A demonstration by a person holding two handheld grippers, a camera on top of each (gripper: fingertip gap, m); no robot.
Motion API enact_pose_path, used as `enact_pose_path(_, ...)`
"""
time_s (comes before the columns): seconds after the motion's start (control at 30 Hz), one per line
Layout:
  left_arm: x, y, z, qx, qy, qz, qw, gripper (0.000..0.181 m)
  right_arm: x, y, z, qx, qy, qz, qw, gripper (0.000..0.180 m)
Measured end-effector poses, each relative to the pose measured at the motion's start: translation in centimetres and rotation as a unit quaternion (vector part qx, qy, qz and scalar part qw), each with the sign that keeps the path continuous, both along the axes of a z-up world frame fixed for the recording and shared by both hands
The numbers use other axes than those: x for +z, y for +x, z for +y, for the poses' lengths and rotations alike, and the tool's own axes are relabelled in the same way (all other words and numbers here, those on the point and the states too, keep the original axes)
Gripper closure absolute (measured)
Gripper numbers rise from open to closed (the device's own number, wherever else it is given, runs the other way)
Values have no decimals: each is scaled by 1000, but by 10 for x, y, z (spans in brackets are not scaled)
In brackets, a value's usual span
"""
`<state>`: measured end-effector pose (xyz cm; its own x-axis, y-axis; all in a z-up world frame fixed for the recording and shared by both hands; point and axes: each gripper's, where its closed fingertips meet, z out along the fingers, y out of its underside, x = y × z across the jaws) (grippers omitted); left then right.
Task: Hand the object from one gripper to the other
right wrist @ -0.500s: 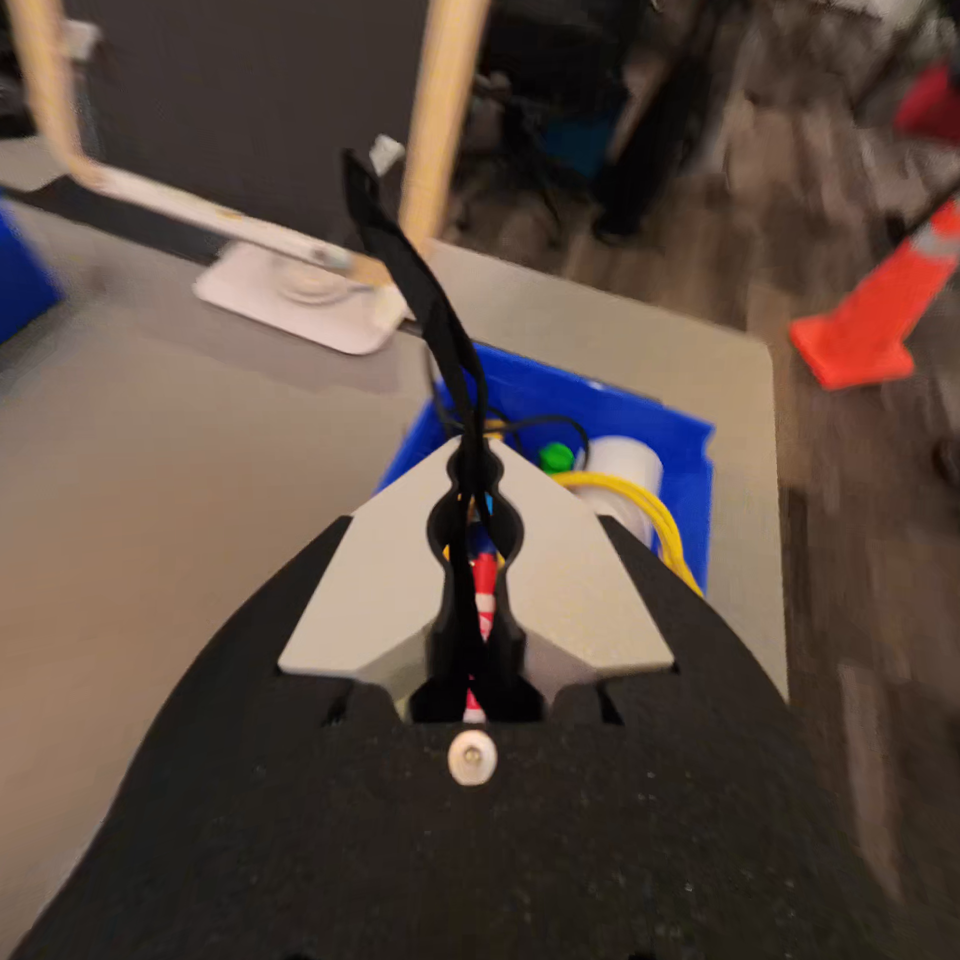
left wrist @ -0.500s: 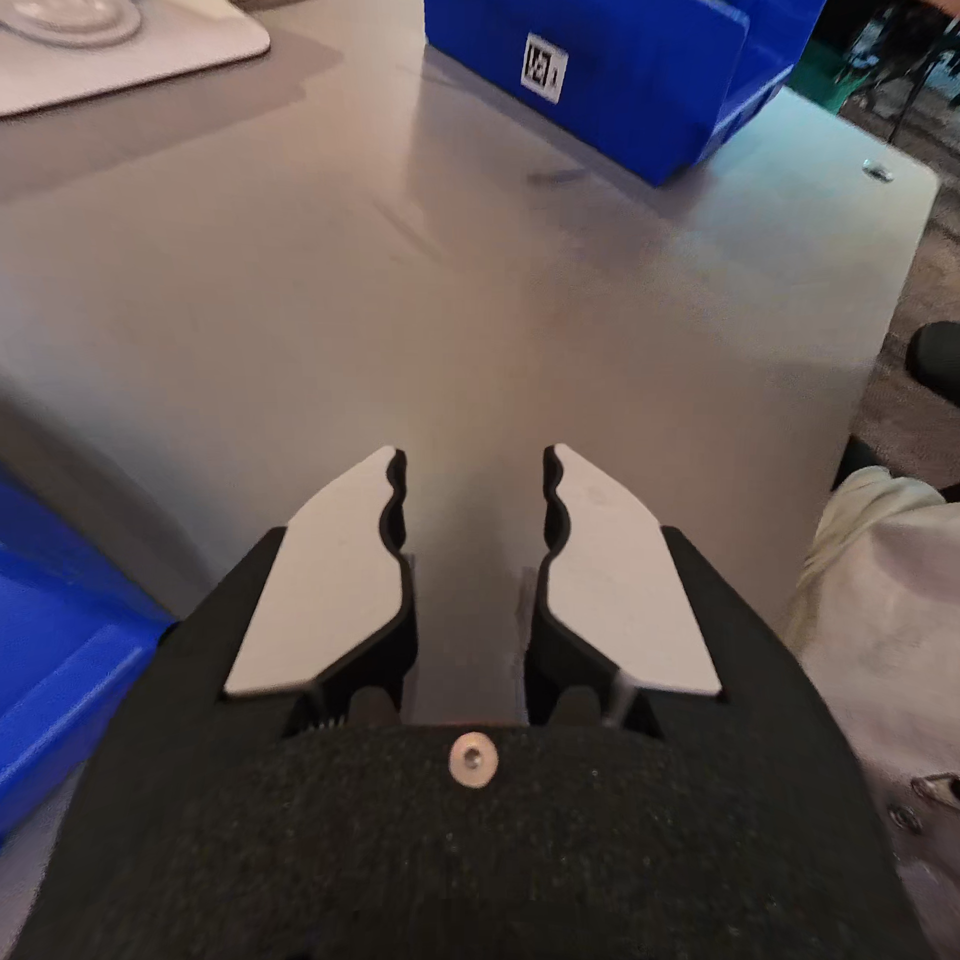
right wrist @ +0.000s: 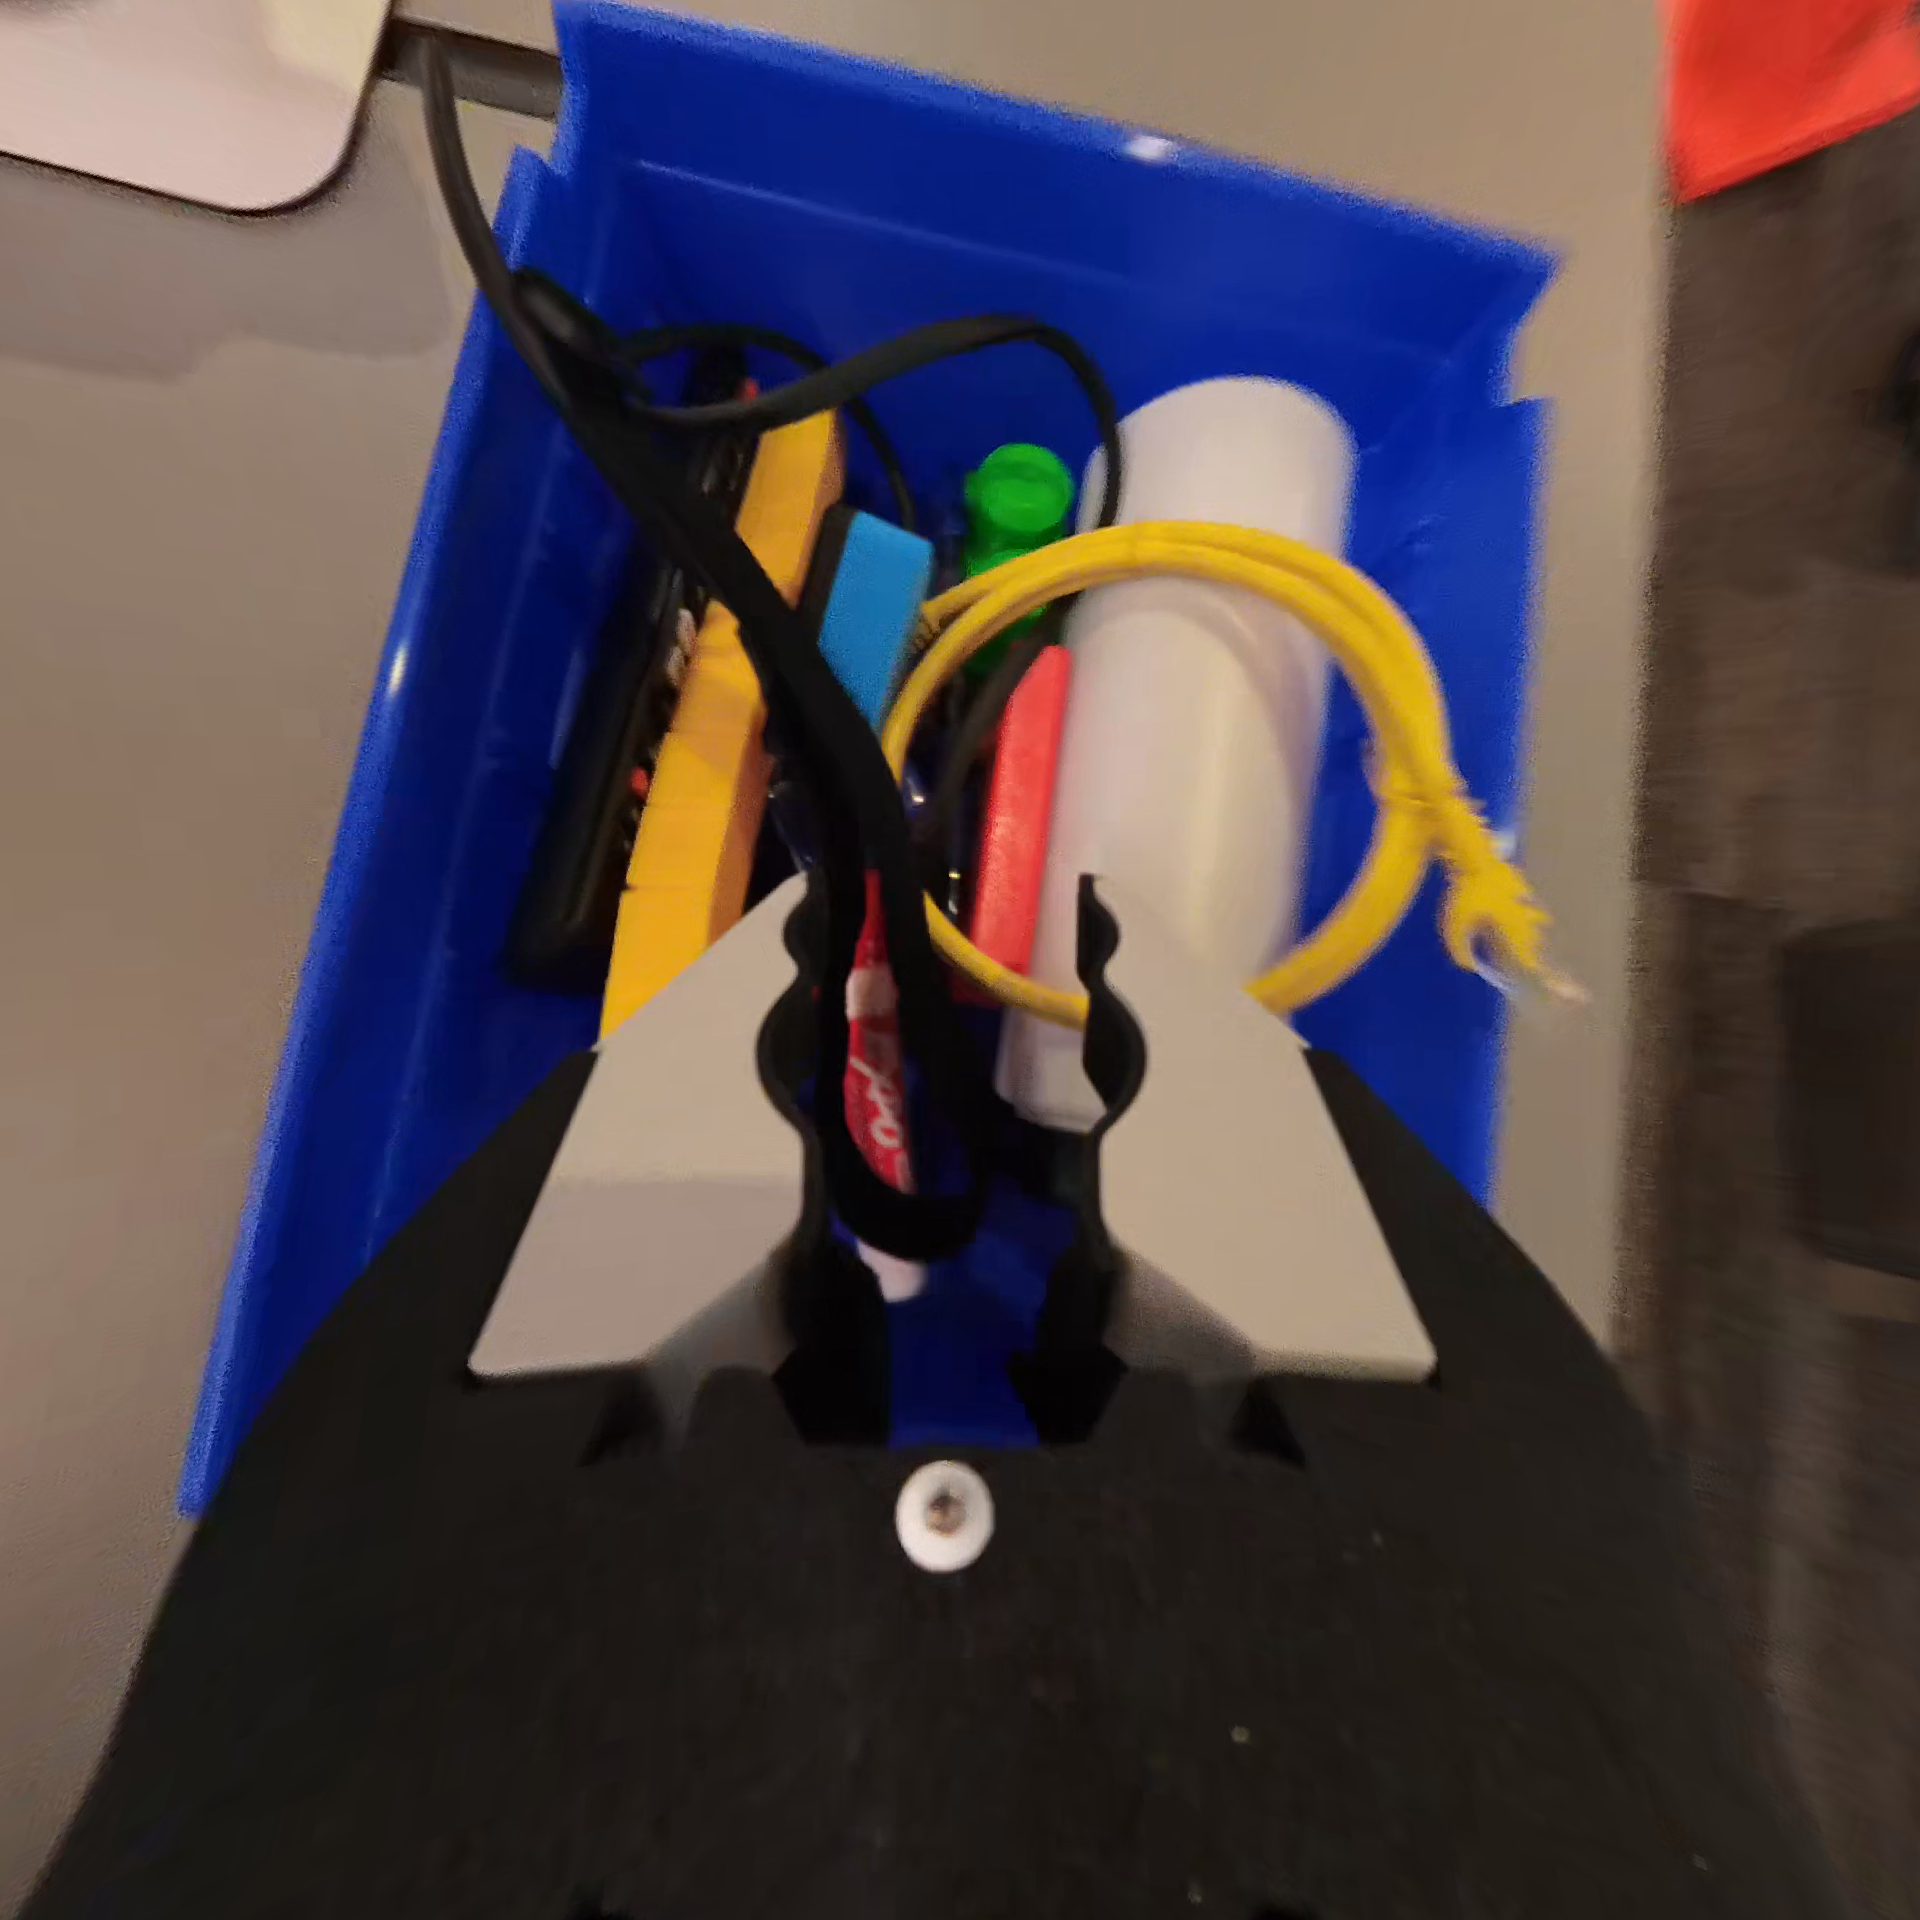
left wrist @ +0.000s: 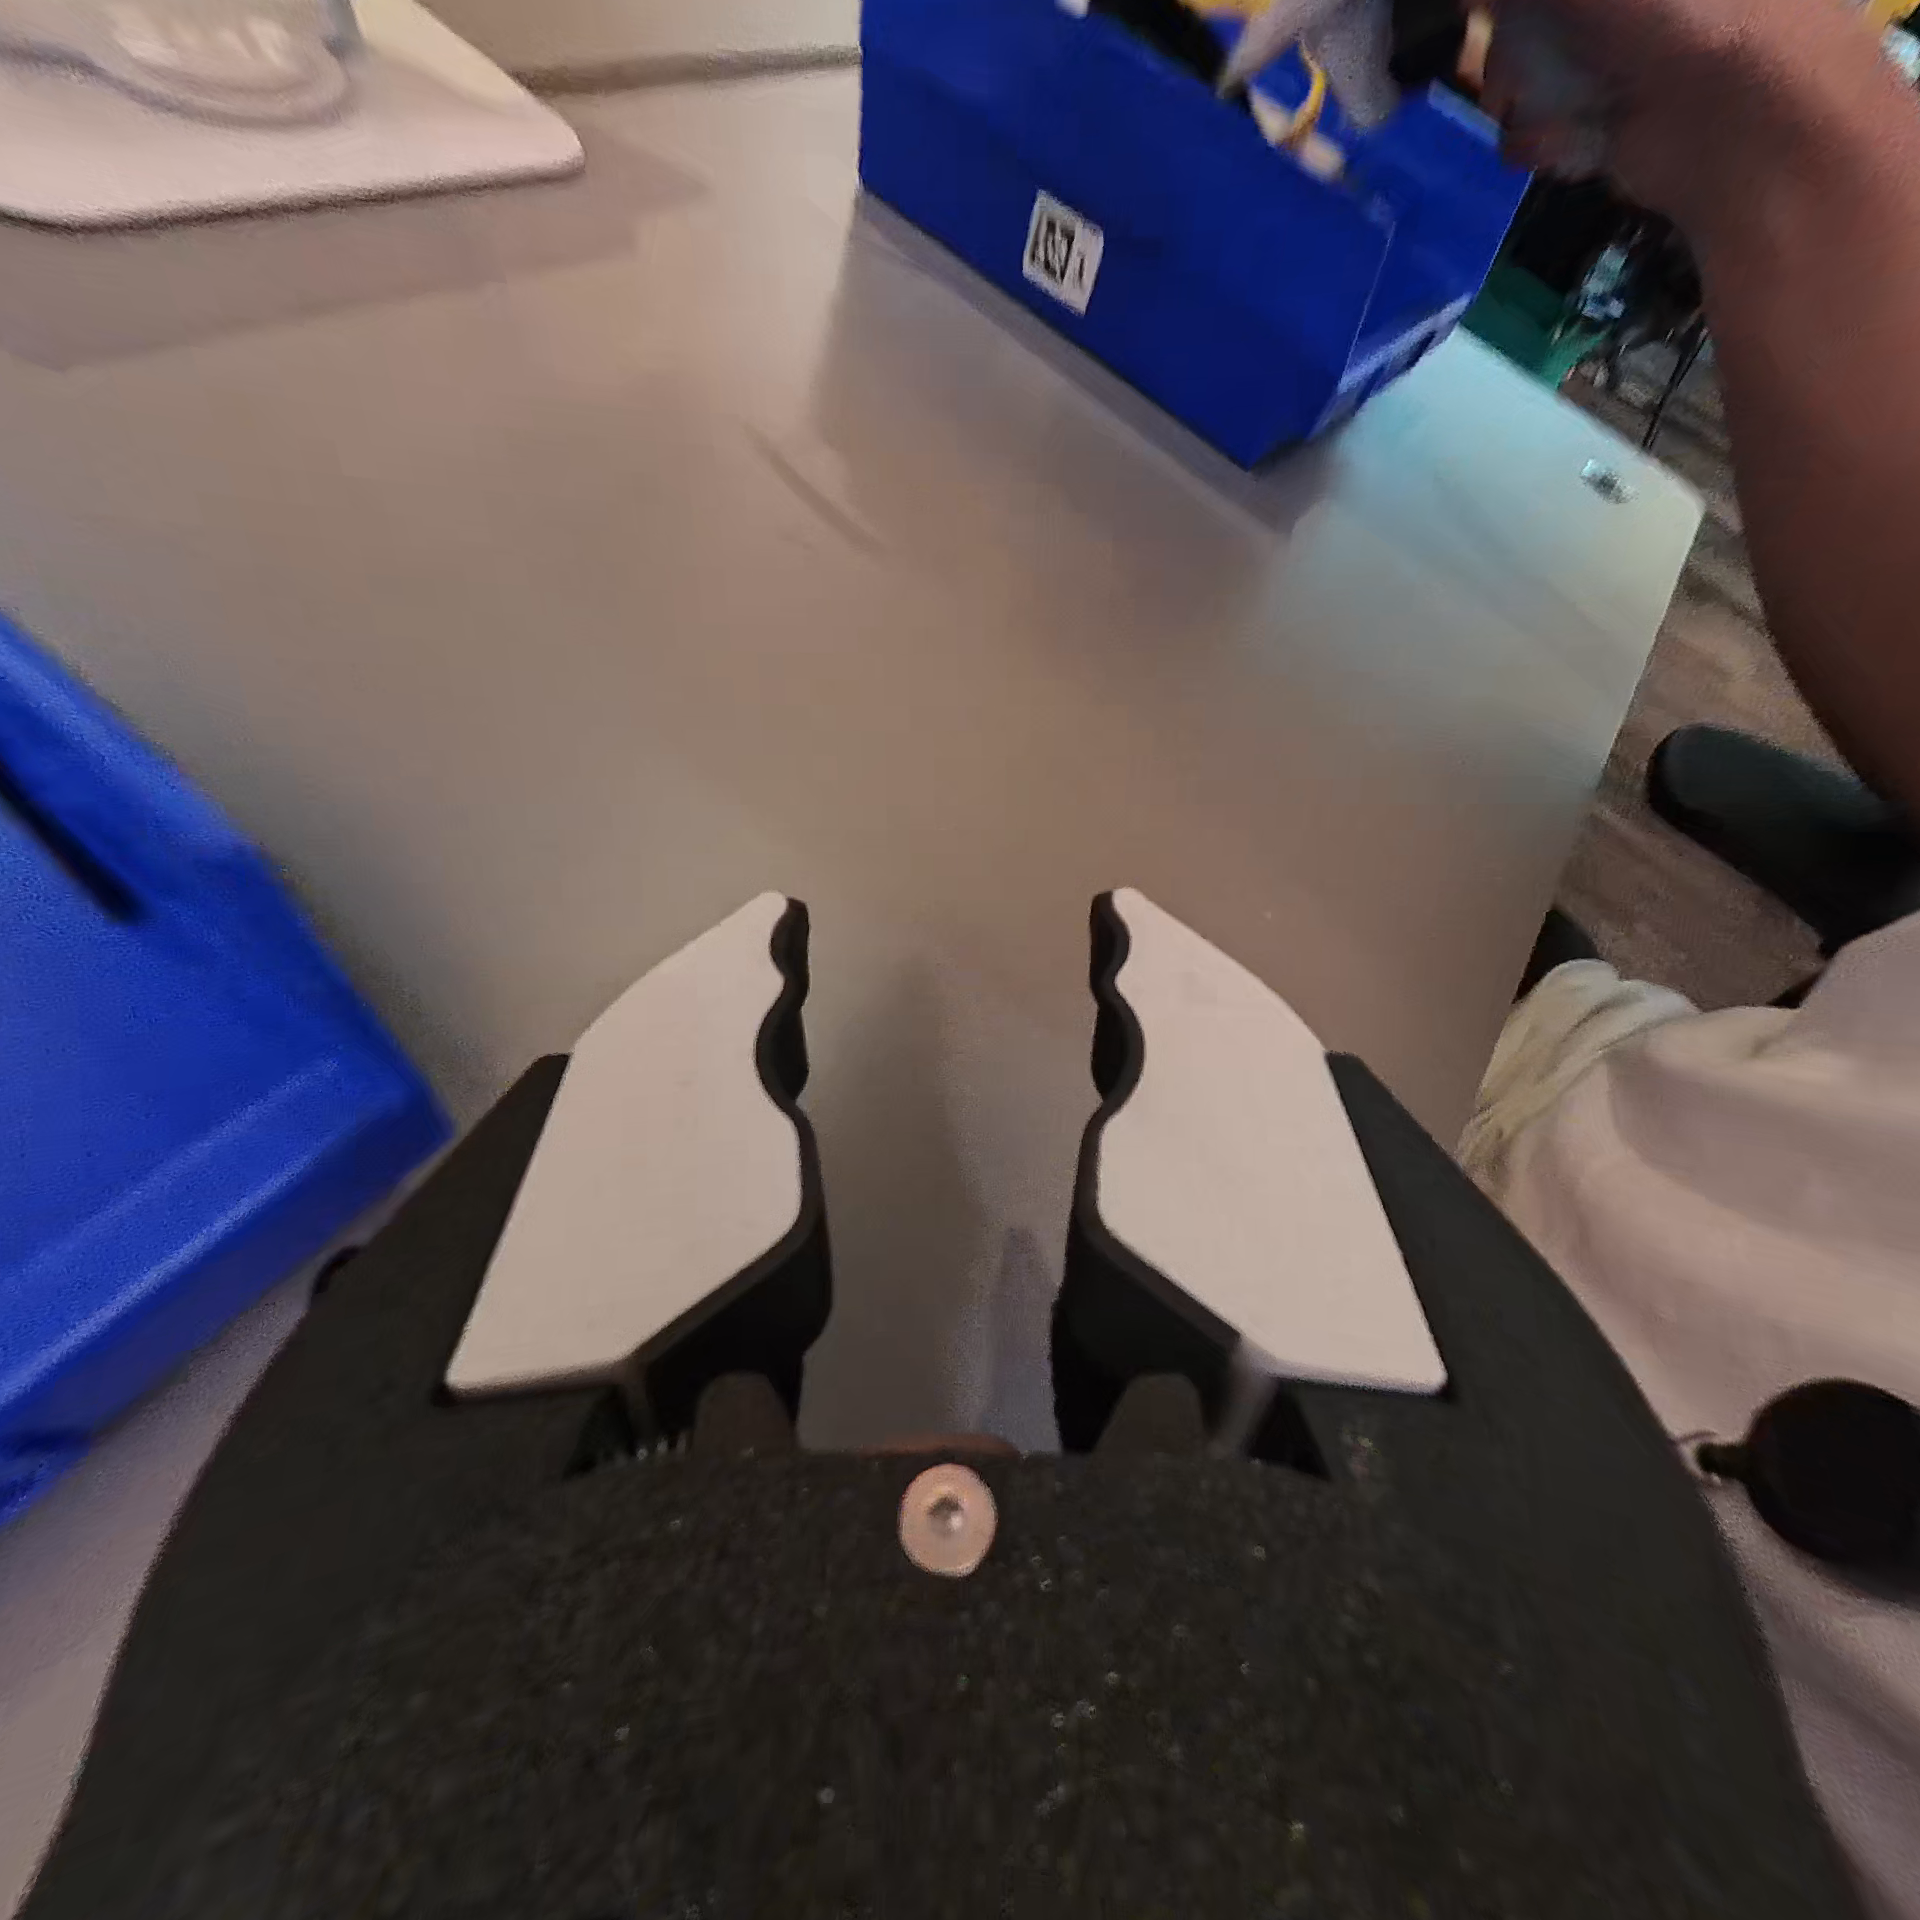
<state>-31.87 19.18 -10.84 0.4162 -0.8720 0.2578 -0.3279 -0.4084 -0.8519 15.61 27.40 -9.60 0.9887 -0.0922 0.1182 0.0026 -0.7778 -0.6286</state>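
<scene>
Two views tell it. In the left wrist view, the left tool (left wrist: 948,914) hangs over the bare grey bench (left wrist: 644,644), its jaws spread wide with nothing between them, much as half a second ago. What has come into this view is a person's arm (left wrist: 1829,343) at the top right, reaching over the far blue bin (left wrist: 1174,239).

In the right wrist view, the right tool (right wrist: 945,894) was clamped tight on the black strap (right wrist: 810,727) half a second ago; now its jaws stand well apart and it looks straight down into the bin (right wrist: 1195,239). The strap is a long, flat, limp black band. Its looped end lies loose in the gap between the jaws, and the rest trails up over the bin's contents, among them a yellow cable (right wrist: 1299,561) and a white tube (right wrist: 1195,644). Whether a pad touches it I cannot tell. By my reading the strap has been let go into the bin, so this handover looks finished rather than pending.
</scene>
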Motion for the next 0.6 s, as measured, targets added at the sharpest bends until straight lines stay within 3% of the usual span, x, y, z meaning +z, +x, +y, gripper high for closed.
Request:
enact_pose_path(0.03, 13, -8, 6, 2, 11, -10, 1000, 129, 12, -1, -6, 0, 17, -22, 1000, 132)
enact_pose_path(0.2, 90, -66, 82, 14, 159, 38, 987, 129, 66, -96, -22, 113, 158, 34, 980, 130)
enact_pose_path(0.3, 95, -76, 125, -83, 192, 119, 971, 124, 70, -198, -38, 251, 200, 166, 932, 131)
enact_pose_path(0.37, 60, -82, 148, -168, 147, 245, 943, 119, 58, -265, -60, 349, 185, 273, 877, 131)
enact_pose_path(0.43, 22, -89, 180, -209, 129, 367, 897, 115, 42, -313, -81, 408, 156, 362, 823, 131)
enact_pose_path(0.5, -7, -86, 202, -248, 124, 411, 868, 115, 34, -343, -100, 445, 132, 447, 765, 132)
enact_pose_path(0.6, -35, -78, 226, -273, 102, 423, 858, 112, 55, -353, -126, 465, 135, 611, 626, 140)
